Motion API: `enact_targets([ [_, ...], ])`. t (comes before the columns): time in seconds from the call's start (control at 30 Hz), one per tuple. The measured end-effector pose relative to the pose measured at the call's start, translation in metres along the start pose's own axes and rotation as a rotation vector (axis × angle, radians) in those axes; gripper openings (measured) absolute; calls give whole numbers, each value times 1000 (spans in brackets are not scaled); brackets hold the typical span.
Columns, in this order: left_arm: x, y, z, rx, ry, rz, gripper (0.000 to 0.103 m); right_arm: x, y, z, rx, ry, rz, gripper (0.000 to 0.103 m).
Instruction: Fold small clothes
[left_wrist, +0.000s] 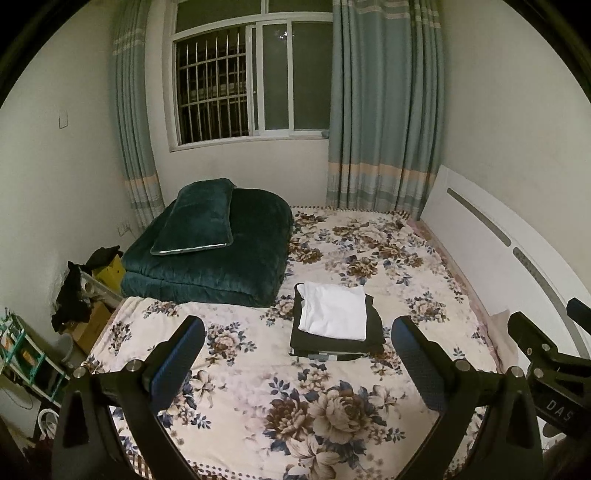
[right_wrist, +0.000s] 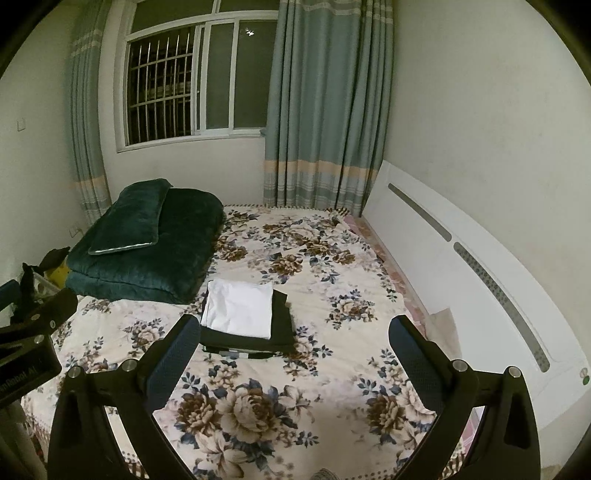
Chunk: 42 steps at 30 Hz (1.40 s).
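Both my left gripper (left_wrist: 297, 332) and right gripper (right_wrist: 293, 330) gape empty above the bed (left_wrist: 369, 243); I'd leave the folded stack (left_wrist: 334, 321) mid-bed square, undisturbed.

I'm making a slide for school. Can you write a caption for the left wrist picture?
Open left gripper above a flowered bed, facing a folded white garment stacked on dark clothes.

left gripper (left_wrist: 297, 328) spread wide, right gripper (right_wrist: 293, 326) likewise
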<state>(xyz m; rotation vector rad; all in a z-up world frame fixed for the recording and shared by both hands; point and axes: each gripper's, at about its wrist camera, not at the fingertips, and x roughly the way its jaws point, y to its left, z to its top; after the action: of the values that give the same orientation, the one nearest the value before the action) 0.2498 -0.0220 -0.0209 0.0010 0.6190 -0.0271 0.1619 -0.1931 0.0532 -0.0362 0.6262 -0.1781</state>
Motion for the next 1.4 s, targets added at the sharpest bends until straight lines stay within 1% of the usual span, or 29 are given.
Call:
enact_targets([
  [0.8,-5,-4,3,4,7,-8,103,-1,3,-1,5,5,9,103],
  [1.0,-8,-4,2,4,8,-12,103,-3,7,-2,10,7,15,103],
  [1.27,-8,-4,2,7,7,-14,103,-6,24,-2,8,5,24,103],
  [1.4,-9,-4,3,7,7,-15,103,-7,20,-4,13,6,20,103],
])
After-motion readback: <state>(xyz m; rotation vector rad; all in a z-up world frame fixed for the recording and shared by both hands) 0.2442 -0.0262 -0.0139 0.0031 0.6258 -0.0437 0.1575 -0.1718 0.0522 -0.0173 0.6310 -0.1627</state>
